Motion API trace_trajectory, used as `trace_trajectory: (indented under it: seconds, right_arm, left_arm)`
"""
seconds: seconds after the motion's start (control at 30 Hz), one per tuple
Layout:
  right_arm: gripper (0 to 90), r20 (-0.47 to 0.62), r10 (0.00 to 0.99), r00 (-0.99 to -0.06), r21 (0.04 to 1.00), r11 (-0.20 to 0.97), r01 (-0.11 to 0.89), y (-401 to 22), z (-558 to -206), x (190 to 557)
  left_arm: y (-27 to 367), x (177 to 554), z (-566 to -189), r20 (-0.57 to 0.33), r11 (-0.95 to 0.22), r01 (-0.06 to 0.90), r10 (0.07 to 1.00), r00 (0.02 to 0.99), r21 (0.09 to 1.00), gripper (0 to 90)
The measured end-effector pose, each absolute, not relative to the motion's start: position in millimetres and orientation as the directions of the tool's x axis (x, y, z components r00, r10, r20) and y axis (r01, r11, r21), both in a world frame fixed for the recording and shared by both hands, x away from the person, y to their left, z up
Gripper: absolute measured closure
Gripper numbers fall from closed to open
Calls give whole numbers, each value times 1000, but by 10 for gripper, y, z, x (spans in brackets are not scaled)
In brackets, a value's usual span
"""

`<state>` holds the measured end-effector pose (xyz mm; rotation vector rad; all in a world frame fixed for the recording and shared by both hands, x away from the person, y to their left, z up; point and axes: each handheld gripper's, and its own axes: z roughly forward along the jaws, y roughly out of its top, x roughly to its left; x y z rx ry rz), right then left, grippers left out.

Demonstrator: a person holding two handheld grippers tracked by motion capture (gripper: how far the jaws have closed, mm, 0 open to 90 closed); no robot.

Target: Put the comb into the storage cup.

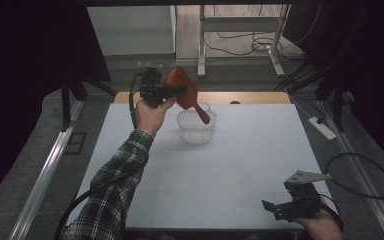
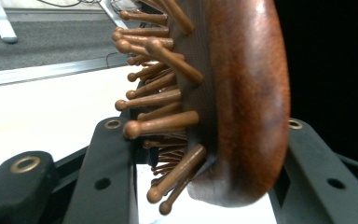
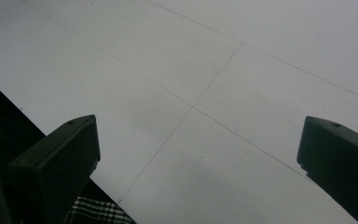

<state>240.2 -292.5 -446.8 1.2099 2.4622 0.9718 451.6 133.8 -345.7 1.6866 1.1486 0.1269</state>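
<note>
High view: a big white table w/ thin lines across it sits in a dark room. Black curtains hang on both sides. Past the far edge there is grey floor, metal legs and loose cables. A white power strip lies by the table's right edge.

The left gripper is held up near the far side of the table by a hand in a checked sleeve. Its jaws are shut tight on a brown wooden hairbrush. The brush is up in the air, tilted. Its wide head points up and to the left, its handle points down and to the right. The handle tip hangs over a clear plastic basket, at about the rim. Can't tell if it touches.

The right gripper is low at the near right corner, well apart from the brush.

Left gripper view: the brush fills the gap btw the two black jaws, which press on it from both sides. Its long side runs up and down the pic. The round-tipped pins stick out to the left. The smooth back faces right. White table lies behind.

Right gripper view: the two black jaws stand wide apart w/ bare white table btw them. A bit of checked sleeve shows at the bottom.
</note>
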Motion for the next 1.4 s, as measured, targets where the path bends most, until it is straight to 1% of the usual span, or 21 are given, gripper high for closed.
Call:
trace_trajectory:
  seconds: [0.63,1.4]
  right_arm:
    - [3,81,773,-629,651,437,621,-2927,-4474,2404]
    - [14,74,775,-628,640,446,626,-2918,-4480,2409]
  left_arm:
    - [1201,4589,-3740,-434,13,643,748,501,766,586]
    - [1181,4588,-4073,-473,48,677,751,460,734,584]
